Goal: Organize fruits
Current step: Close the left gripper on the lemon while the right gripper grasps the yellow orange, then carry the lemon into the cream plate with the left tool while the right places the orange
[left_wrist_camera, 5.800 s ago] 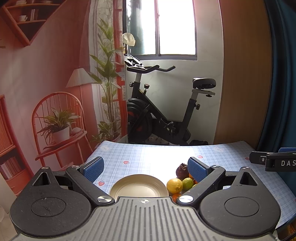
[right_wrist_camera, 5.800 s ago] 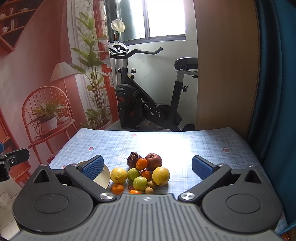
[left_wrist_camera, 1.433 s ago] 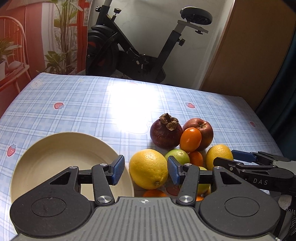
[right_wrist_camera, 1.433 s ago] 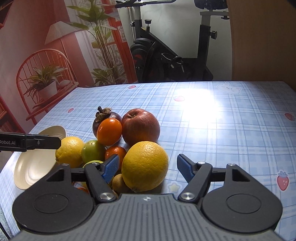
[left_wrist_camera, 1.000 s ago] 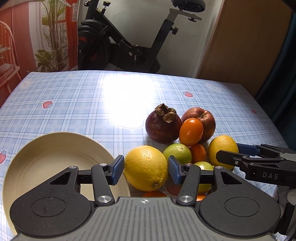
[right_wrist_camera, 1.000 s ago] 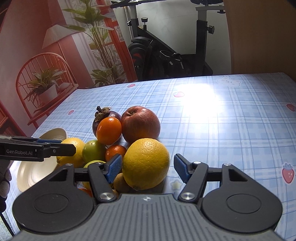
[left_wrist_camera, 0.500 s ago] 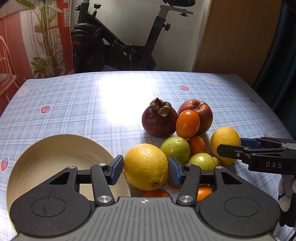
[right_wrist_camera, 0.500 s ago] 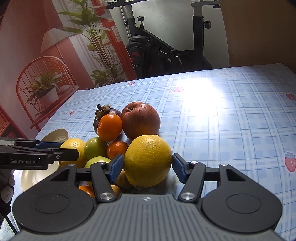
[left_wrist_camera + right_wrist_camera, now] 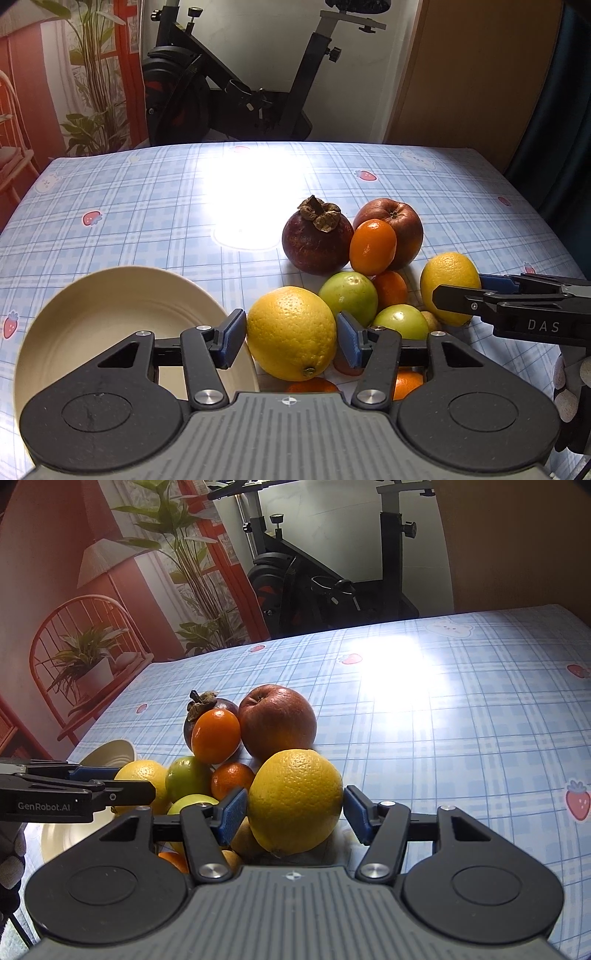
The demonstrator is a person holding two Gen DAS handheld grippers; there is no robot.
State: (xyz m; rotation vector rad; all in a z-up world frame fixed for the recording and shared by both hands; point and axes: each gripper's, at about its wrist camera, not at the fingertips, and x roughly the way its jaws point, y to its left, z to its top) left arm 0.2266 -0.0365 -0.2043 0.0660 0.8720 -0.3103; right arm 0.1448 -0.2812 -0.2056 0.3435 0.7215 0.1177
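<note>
- Both grippers tilt down over the fruit pile on the checked tablecloth [image 9: 155, 206], each with one big yellow citrus between its blue pads.
- Left gripper [image 9: 291, 334]: its lemon [image 9: 291, 332] fills the gap, both pads against the skin, so it looks clamped.
- Right gripper [image 9: 293, 812]: the jaws have just been closing on the orange [image 9: 295, 799]; the left pad touches the peel, the right pad sits at its edge.
- Only the left wrist view shows the whole cream plate [image 9: 92, 321], lying just left of the lemon and partly under the left finger.
- Only the right wrist view shows the potted plant on a chair [image 9: 88, 664] beyond the table.
- Behind the pads stand a mangosteen [image 9: 317, 236], a red apple [image 9: 402, 221] and a small orange kumquat [image 9: 373, 247] leaning on both; green fruits [image 9: 349, 297] lie between the two citrus.
</note>
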